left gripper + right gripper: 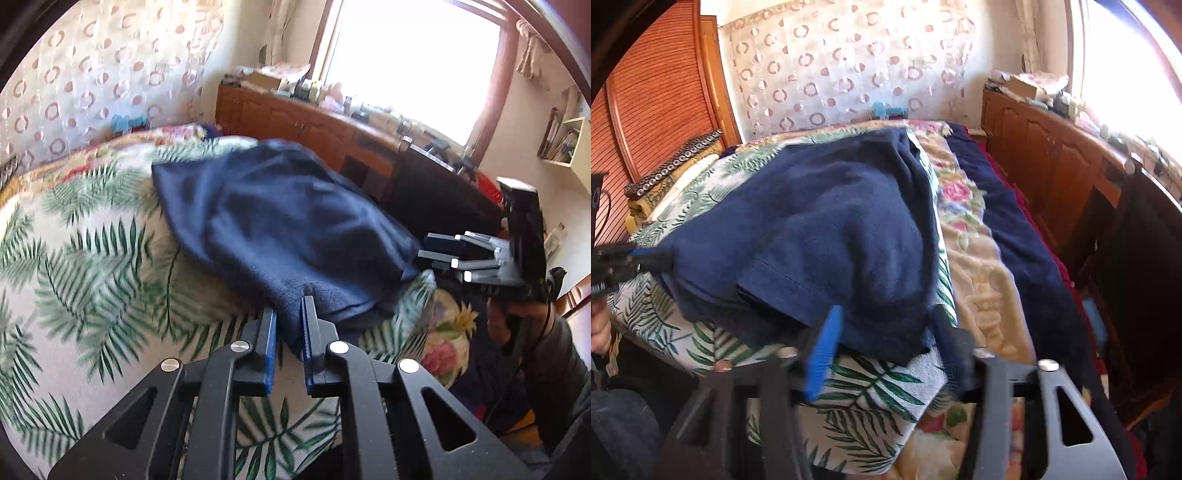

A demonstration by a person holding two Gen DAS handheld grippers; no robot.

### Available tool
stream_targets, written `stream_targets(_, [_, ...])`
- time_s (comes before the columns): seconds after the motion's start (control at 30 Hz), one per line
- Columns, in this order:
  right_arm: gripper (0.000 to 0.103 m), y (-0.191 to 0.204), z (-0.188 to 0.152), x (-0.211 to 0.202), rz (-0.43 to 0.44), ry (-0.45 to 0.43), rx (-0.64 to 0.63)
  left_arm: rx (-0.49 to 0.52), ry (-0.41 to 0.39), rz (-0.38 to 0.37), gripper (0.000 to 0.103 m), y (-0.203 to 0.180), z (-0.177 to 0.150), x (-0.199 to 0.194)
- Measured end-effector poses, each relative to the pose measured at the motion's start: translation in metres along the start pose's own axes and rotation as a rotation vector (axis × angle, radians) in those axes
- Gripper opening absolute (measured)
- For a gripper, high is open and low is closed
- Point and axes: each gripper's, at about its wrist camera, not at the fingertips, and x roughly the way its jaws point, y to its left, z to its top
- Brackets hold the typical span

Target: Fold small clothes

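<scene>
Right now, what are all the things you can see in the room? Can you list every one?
navy garment: one, dark blue, rumpled on the leafy cover
leafy cover: one, white with green fronds, on the bed
flowered blanket: one, cream with pink flowers, beside the leafy cover
dark blue cloth: one, along the bed's window side
wooden cabinet: one, brown, under the window, cluttered on top
window: one, very bright
circle curtain: one, white with pinkish rings, behind the bed
slatted door: one, reddish-brown
wall shelf: one, pale
left gripper: black with blue pads, shut on the garment's near edge
right gripper: jaws apart, garment's near corner between them
</scene>
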Motion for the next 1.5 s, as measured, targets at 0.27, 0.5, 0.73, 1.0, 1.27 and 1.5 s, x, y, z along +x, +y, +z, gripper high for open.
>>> stream_targets(0.27, [0.072, 0.027, -0.005, -0.002, 0.064, -0.006, -0.094, 0.008, -0.058, -0.016, 0.012, -0.007, 0.032, -0.007])
stream_targets(0.5, [0.072, 0.038, -0.01, 0.016, 0.101, 0.03, -0.144, 0.01, -0.075, -0.018, 0.012, -0.008, 0.045, -0.004])
stream_targets(0.73, [0.072, 0.039, -0.008, 0.03, 0.09, 0.062, -0.178, -0.007, -0.09, -0.009, 0.012, -0.002, 0.048, -0.006])
stream_targets(1.0, [0.072, 0.044, -0.008, 0.032, 0.041, 0.072, -0.232, -0.025, -0.112, -0.007, 0.012, 0.003, 0.053, -0.01])
stream_targets(1.27, [0.024, 0.028, 0.013, 0.036, 0.0, 0.013, -0.176, -0.056, -0.134, -0.017, 0.012, 0.019, 0.062, -0.014])
stream_targets(1.5, [0.008, 0.03, 0.072, 0.029, -0.008, -0.106, -0.204, -0.082, -0.181, 0.027, 0.012, 0.047, 0.086, -0.011])
